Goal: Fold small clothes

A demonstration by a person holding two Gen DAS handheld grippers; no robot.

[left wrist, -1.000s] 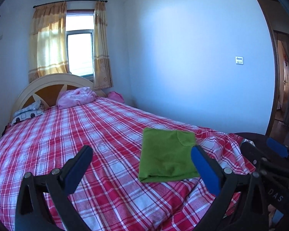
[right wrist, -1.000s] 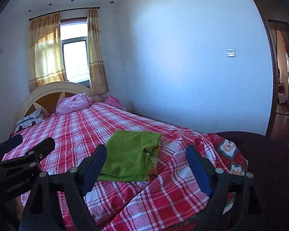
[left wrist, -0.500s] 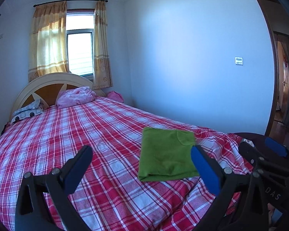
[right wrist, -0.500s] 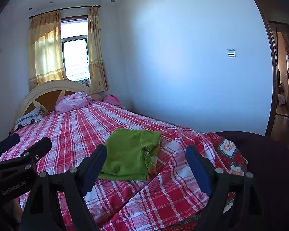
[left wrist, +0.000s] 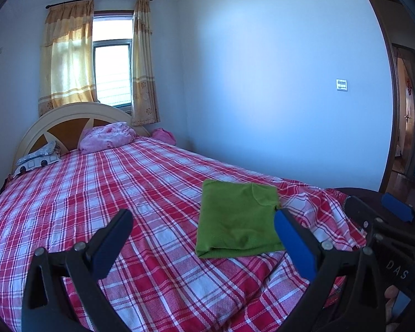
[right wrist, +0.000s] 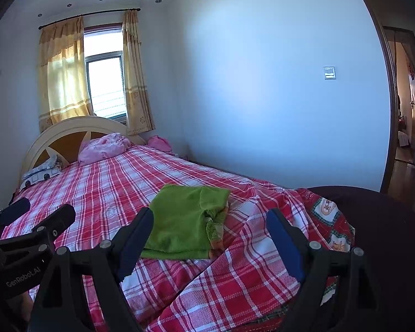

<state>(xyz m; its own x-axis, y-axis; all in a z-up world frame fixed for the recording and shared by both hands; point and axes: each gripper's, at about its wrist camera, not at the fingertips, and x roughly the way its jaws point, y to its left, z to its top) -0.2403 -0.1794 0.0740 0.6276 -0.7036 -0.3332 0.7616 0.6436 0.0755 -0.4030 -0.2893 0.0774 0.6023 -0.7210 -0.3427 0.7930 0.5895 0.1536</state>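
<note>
Green cloth is your target: the folded green garment (left wrist: 236, 218) lies flat on the red-and-white checked bedspread (left wrist: 141, 193), near the foot of the bed and towards its wall-side edge. In the right wrist view a patterned bit of fabric shows at the garment's right-hand fold (right wrist: 214, 228), and the bedspread is rumpled in ridges just beside it.

Your left tongs (left wrist: 202, 233) stand wide, with nothing between the blue pads; they hang above the bedspread, and the right-hand pad overlaps the garment's near right corner in the view without visibly pressing on it. Your right tongs (right wrist: 209, 235) are spread wide too, empty, with the garment framed between the two fingers but lying beyond them.

Each pair of tongs shows at the edge of the other's view, side by side and apart. At the head of the bed, a pink bundle (left wrist: 108, 137) and a patterned pillow (left wrist: 38, 157) rest against the headboard (left wrist: 69, 116), under a window with yellow curtains (left wrist: 67, 55).
</note>
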